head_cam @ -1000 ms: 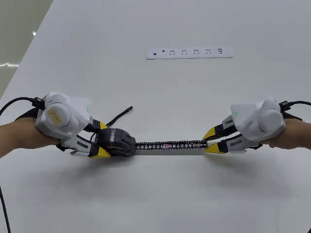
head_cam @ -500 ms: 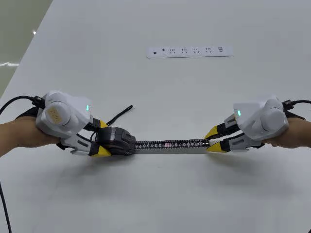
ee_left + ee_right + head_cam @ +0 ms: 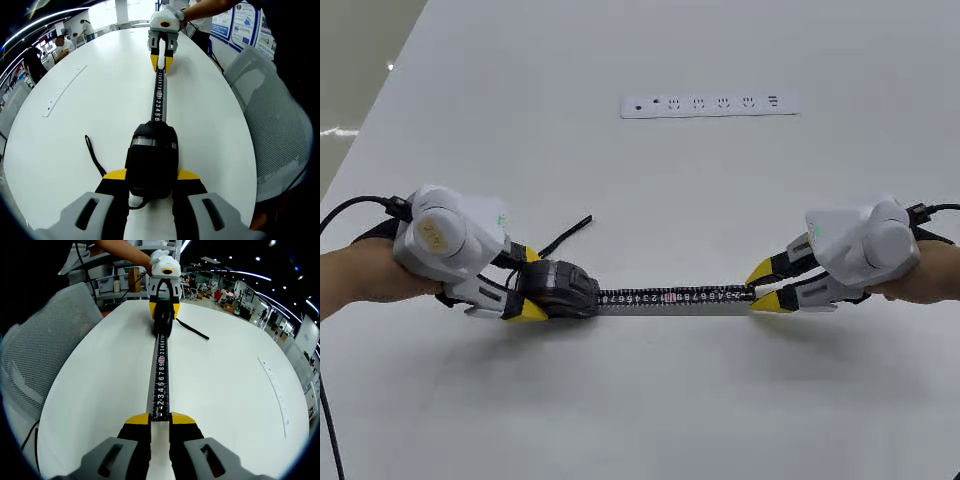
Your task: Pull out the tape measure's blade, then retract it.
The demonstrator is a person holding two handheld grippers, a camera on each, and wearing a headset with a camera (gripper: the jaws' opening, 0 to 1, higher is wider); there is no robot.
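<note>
Nearest on the tabletop, the left hand-held gripper is clamped around the black tape measure. The right hand-held gripper, well apart from it, pinches the tip of the blade, which runs straight between them low over the surface, numbers up. By my reading the pull-out is largely done and the whole retraction is left; just behind the case trails its black strap, and far beyond lies a white power strip.
</note>
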